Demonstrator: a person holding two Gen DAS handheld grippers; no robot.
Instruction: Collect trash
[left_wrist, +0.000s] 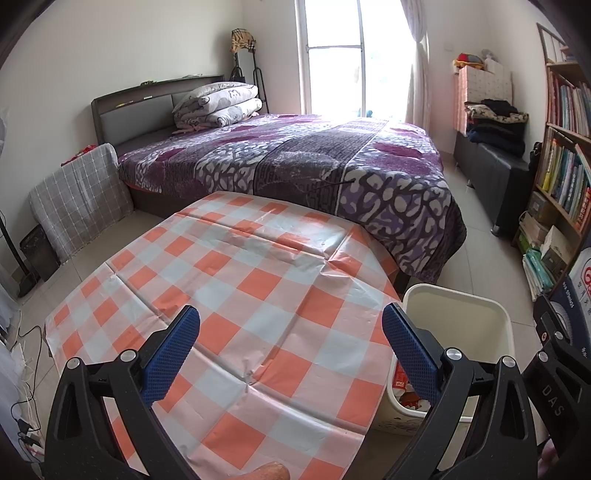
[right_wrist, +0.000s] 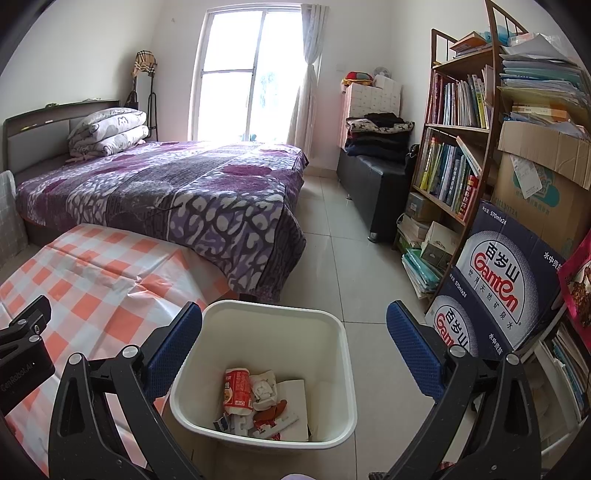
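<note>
A cream plastic trash bin (right_wrist: 332, 332) stands on the floor beside the table, and in the left wrist view the bin (left_wrist: 461, 314) shows past the table's right edge. Inside lies trash (right_wrist: 258, 402): a red and white wrapper, crumpled paper and white scraps. My right gripper (right_wrist: 295, 343) hangs open above the bin, holding nothing. My left gripper (left_wrist: 291, 343) is open over the checked tablecloth (left_wrist: 240, 277), with nothing between its blue pads. No loose trash shows on the tablecloth.
A bed with a purple cover (left_wrist: 314, 158) lies just beyond the table. Water cartons (right_wrist: 506, 291) and a bookshelf (right_wrist: 458, 140) crowd the right side. Tiled floor (right_wrist: 351, 229) runs between bed and shelf. Cables (left_wrist: 26, 406) trail at the left.
</note>
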